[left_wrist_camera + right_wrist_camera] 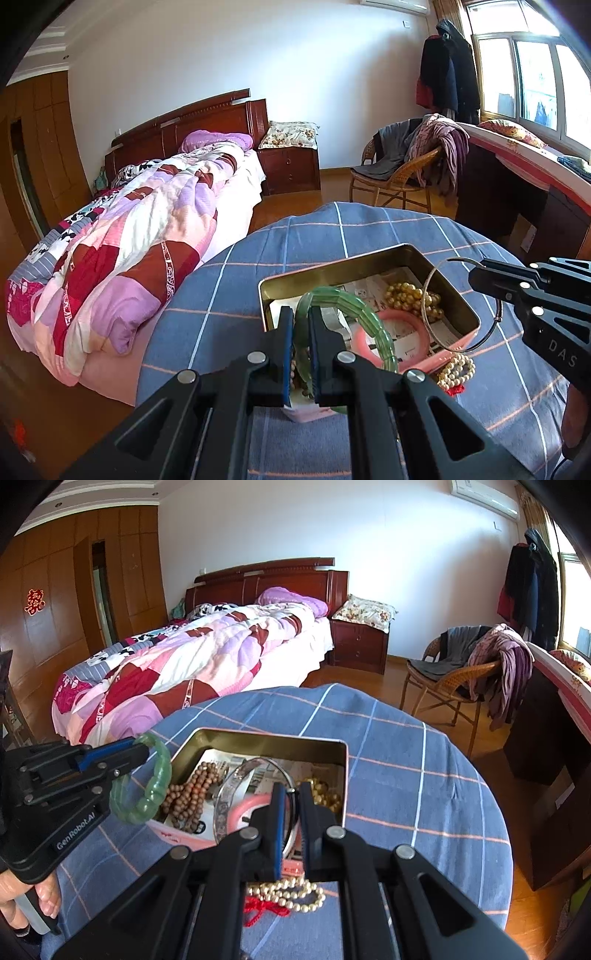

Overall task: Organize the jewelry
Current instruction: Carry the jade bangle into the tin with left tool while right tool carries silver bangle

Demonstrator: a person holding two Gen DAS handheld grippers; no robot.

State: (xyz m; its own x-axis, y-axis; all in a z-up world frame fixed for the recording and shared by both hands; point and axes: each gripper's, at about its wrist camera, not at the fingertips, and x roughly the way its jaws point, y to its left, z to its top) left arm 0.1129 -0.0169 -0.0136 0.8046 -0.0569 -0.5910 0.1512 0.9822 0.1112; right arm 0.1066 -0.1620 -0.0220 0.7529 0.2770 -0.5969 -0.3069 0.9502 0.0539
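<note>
An open pink tin box (388,254) (345,775) with a gold inside stands on the blue checked tablecloth. It holds gold beads (410,295) (325,794), brown wooden beads (192,794) and a pink bangle (417,325) (240,808). My left gripper (302,314) (142,753) is shut on a green jade bangle (354,310) (155,779), held over the box's near-left side. My right gripper (290,794) (476,271) is shut on a thin silver bangle (225,794) (428,291) above the box. A pearl bracelet with a red tassel (291,893) (456,371) lies on the cloth in front of the box.
The round table with the blue cloth (406,775) stands in a bedroom. A bed with a patchwork quilt (184,657) is behind on the left. A wicker chair with clothes (461,664) and a dark desk (554,738) are on the right.
</note>
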